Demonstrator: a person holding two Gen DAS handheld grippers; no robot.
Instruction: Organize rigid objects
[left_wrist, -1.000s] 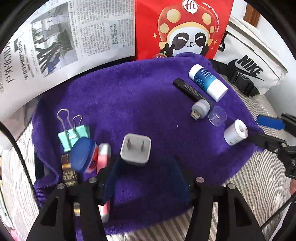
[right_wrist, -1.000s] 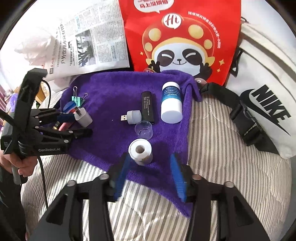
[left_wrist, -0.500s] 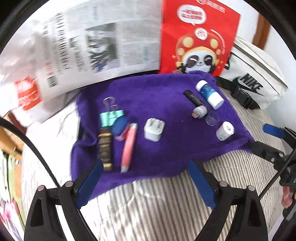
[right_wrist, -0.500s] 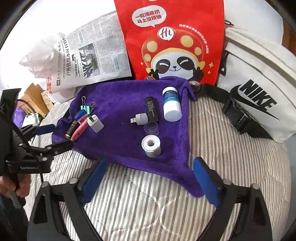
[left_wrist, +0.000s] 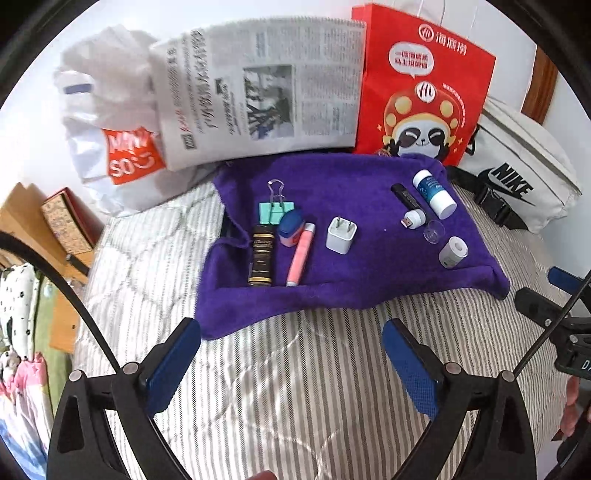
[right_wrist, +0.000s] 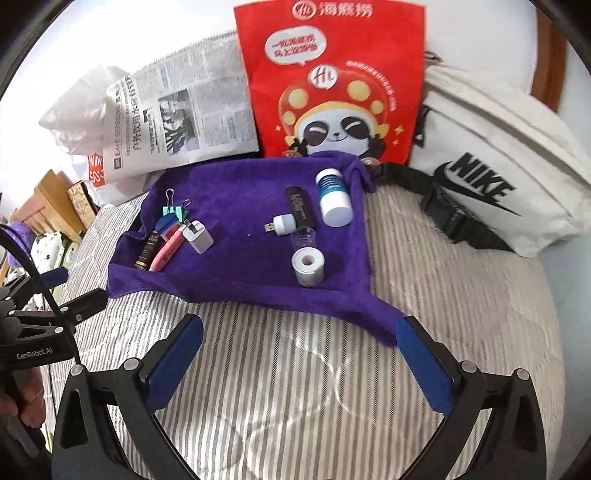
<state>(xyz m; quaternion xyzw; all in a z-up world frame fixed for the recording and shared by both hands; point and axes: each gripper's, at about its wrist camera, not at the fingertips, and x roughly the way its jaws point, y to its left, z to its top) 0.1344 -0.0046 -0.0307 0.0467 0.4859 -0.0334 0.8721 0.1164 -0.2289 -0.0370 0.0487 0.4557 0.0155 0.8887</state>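
Left gripper (left_wrist: 291, 354): jaws spread wide, empty, above striped bedding (left_wrist: 295, 387), short of purple towel (left_wrist: 351, 288). Right gripper (right_wrist: 299, 350): same, wide apart, empty.

On towel, left cluster: teal binder clip (left_wrist: 275, 212), dark tube (left_wrist: 262, 260), blue-capped jar (left_wrist: 291, 228), pink tube (left_wrist: 301, 258); white charger plug (left_wrist: 341, 235) just beside. Right cluster: black stick (left_wrist: 406, 197), white bottle (left_wrist: 434, 194), USB light (left_wrist: 413, 218), clear cap (left_wrist: 434, 232), tape roll (left_wrist: 452, 252).

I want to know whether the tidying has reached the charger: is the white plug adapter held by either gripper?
No: the white plug adapter lies free on the purple towel, while the left gripper and right gripper hang open, empty.
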